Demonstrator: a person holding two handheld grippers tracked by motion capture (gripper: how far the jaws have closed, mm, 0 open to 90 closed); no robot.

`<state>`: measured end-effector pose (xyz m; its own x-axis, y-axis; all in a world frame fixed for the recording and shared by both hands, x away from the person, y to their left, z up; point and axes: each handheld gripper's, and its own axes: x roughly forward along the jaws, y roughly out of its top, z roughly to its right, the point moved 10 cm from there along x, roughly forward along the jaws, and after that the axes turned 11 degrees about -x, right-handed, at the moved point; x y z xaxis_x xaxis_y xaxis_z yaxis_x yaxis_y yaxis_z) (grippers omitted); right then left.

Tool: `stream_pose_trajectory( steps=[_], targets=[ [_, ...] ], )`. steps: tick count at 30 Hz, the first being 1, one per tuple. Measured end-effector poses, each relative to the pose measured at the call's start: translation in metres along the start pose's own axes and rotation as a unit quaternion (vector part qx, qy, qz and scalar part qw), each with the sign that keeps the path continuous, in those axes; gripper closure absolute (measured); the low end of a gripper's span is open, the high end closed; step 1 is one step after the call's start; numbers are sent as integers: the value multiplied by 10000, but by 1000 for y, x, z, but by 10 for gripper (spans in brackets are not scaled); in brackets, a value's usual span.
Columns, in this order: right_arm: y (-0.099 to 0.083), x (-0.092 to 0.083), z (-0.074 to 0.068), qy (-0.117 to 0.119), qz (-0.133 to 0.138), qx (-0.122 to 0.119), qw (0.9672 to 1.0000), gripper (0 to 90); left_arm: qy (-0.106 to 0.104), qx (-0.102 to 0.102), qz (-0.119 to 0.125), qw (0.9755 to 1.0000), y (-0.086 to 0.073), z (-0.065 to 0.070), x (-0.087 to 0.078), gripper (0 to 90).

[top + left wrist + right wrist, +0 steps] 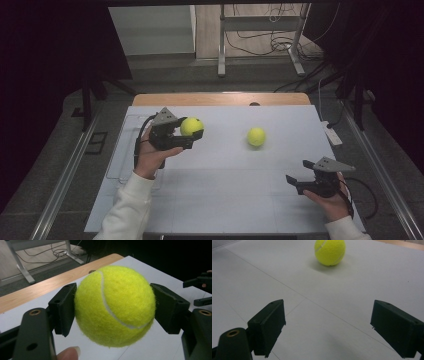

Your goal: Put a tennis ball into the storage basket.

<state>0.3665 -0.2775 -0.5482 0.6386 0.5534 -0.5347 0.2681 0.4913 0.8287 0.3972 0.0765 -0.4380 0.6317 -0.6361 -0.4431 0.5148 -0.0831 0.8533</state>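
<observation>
while the left tongs clamp a tennis ball across its middle, both pads pressing the felt from opposite sides, the ball hangs clear above the white surface; the grip looks centred, likely to keep it from rolling out. right tongs rest low near the surface edge, jaws wide apart with nothing between them, facing a second tennis ball lying loose mid-surface, well apart. held ball: bright yellow-green, fuzzy, one curved white seam.
</observation>
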Motion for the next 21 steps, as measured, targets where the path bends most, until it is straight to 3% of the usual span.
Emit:
stream_pose_trajectory(
  steps=[21],
  targets=[
    [0, -1, 1, -12, 5, 7, 10000, 128, 308, -199, 254, 9990, 7, -26, -19, 270]
  ],
)
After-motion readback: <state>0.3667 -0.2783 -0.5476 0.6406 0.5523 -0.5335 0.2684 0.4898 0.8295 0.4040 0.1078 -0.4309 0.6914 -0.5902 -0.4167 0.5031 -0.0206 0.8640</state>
